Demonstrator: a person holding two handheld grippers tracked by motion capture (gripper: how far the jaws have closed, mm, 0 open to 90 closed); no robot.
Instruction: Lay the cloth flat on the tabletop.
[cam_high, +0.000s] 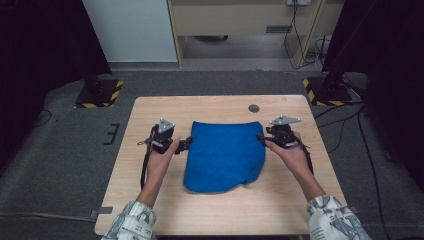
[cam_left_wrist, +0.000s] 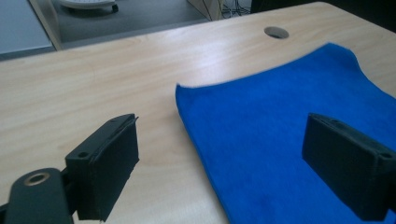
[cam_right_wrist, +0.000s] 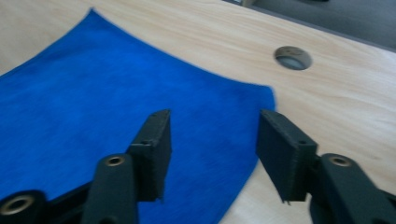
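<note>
Light wooden table on grey carpet, round cable hole near far edge. Folded blue fleece cloth lies flat mid-table. Left gripper at cloth's left edge, jaws spread wide, nothing pinched. Right gripper at right edge, jaws parted over cloth's far corner, nothing gripped.

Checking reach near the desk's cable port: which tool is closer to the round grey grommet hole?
Right. The right tool sits at the blue fleece cloth's right edge, diagonally below the round grey grommet hole. The left tool is at the cloth's left edge, farther off.
</note>
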